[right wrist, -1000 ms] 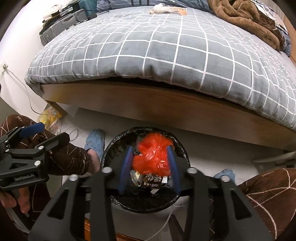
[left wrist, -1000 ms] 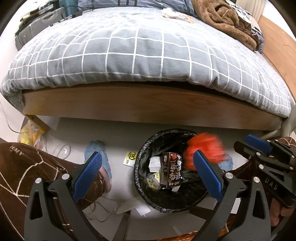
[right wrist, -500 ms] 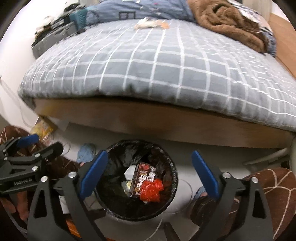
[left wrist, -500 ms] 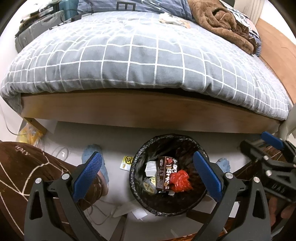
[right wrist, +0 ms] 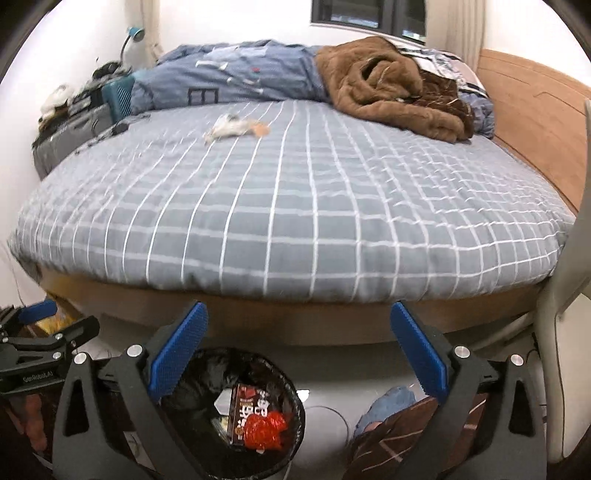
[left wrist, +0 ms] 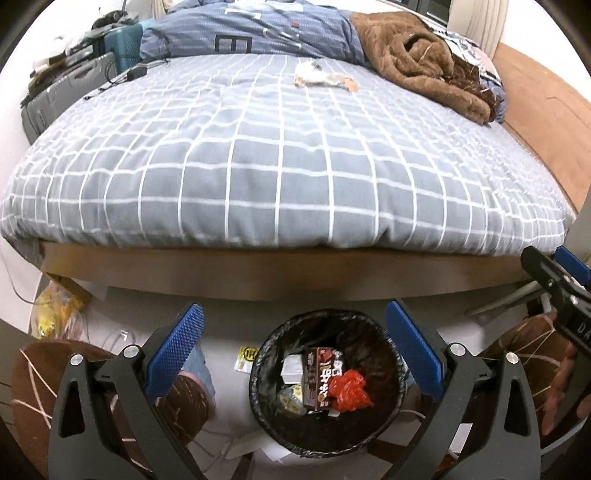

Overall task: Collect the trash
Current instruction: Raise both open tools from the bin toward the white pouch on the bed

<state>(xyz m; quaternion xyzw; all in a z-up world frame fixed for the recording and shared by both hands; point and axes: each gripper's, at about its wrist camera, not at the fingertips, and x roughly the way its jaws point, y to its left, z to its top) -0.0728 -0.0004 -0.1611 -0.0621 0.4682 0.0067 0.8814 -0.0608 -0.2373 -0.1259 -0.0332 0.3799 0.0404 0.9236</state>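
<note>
A black-lined trash bin (left wrist: 266, 354) stands on the floor by the bed; it also shows in the right wrist view (right wrist: 295, 402). In it lie a crumpled red wrapper (left wrist: 349, 391) (right wrist: 264, 430), a brown drink carton (left wrist: 321, 376) (right wrist: 242, 413) and other scraps. A crumpled white and tan wrapper (left wrist: 321, 78) (right wrist: 236, 127) lies far back on the grey checked bed cover (left wrist: 280, 166). My left gripper (left wrist: 293, 343) is open and empty above the bin. My right gripper (right wrist: 295, 343) is open and empty, raised toward the bed edge.
A brown blanket (left wrist: 417, 62) and blue duvet (left wrist: 251, 33) lie at the bed's head. A grey suitcase (left wrist: 62, 96) stands left of the bed. A yellow label (left wrist: 248, 354), cables and papers lie on the floor. My legs in brown trousers (left wrist: 74, 373) flank the bin.
My right gripper opened and dropped the red wrapper into the bin. Both grippers then rose and tilted up toward the bed.
</note>
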